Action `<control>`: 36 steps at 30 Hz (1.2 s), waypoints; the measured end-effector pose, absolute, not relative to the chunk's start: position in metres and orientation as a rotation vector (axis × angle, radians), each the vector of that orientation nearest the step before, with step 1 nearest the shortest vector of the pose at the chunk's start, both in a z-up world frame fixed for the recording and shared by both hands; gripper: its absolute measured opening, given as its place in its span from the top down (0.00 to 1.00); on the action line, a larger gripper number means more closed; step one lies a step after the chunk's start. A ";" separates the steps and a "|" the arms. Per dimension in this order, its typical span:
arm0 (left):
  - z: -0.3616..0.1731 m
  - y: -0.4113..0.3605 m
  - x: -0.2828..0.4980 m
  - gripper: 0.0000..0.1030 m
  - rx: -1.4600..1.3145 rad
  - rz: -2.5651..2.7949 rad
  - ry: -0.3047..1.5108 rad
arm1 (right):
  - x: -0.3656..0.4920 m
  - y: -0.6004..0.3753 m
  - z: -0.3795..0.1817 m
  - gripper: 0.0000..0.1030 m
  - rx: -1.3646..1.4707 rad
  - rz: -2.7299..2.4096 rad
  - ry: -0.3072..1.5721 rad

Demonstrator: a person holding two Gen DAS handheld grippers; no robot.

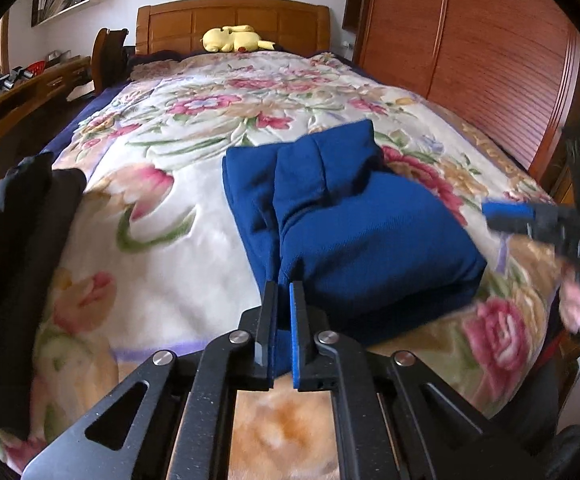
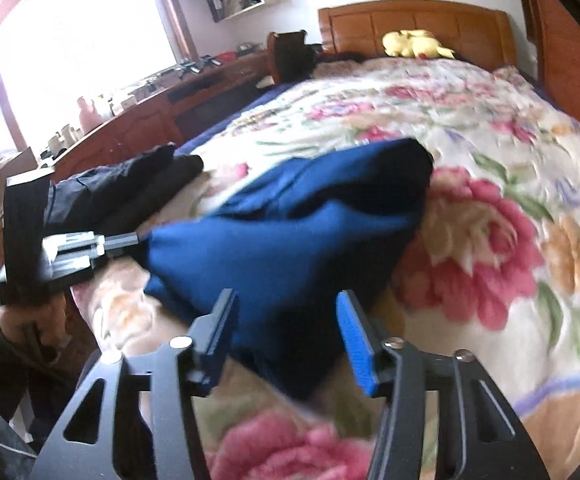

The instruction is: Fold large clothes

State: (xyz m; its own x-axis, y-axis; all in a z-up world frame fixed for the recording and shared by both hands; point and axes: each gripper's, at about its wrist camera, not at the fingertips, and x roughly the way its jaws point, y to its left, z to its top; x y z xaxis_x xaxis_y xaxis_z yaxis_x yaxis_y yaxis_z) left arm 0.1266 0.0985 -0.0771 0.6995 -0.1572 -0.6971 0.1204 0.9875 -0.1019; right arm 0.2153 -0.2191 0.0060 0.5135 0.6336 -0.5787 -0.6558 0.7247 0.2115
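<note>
A blue garment (image 1: 354,216) lies folded into a thick bundle on the floral blanket (image 1: 162,216). My left gripper (image 1: 284,286) is shut on the bundle's near edge; blue cloth shows between its fingers. In the right wrist view the left gripper (image 2: 140,238) touches the bundle's left corner. My right gripper (image 2: 286,300) is open, its fingers either side of the near end of the blue garment (image 2: 290,236), not closed on it. It shows at the right edge of the left wrist view (image 1: 502,214).
A black garment (image 1: 18,240) lies on the bed's left side, also in the right wrist view (image 2: 130,188). A yellow plush toy (image 1: 234,39) sits by the headboard. A wooden wardrobe (image 1: 470,52) lines the right side, a cluttered desk (image 2: 130,120) the left.
</note>
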 end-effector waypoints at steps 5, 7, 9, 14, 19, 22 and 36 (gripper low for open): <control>-0.091 0.101 0.121 0.94 -0.066 -0.137 0.811 | 0.241 -0.187 -0.031 0.59 -0.090 0.800 0.805; -0.095 0.103 0.119 0.94 -0.079 -0.130 0.822 | 0.245 -0.183 -0.039 0.59 -0.099 0.818 0.816; -0.098 0.105 0.117 0.94 -0.085 -0.126 0.830 | 0.251 -0.180 -0.039 0.59 -0.106 0.835 0.841; -0.090 0.102 0.114 0.94 -0.061 -0.121 0.817 | 0.265 -0.168 -0.011 0.59 -0.218 0.848 0.817; -0.080 0.103 0.111 0.94 -0.053 -0.109 0.806 | 0.301 -0.140 0.016 0.58 -0.258 0.841 0.782; -0.076 0.114 0.111 0.94 -0.093 -0.101 0.805 | 0.331 -0.113 0.011 0.58 -0.267 0.868 0.824; -0.080 0.143 0.114 0.74 -0.132 -0.063 0.820 | 0.406 -0.022 -0.058 0.69 -0.408 0.894 1.075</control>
State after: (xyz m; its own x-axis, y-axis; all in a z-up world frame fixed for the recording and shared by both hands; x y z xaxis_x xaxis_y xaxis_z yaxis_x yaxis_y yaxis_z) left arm 0.1138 0.1431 -0.0798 0.6807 -0.1070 -0.7247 0.0051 0.9899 -0.1414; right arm 0.4057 -0.0218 -0.0580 0.1831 0.4267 -0.8856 -0.7930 0.5966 0.1235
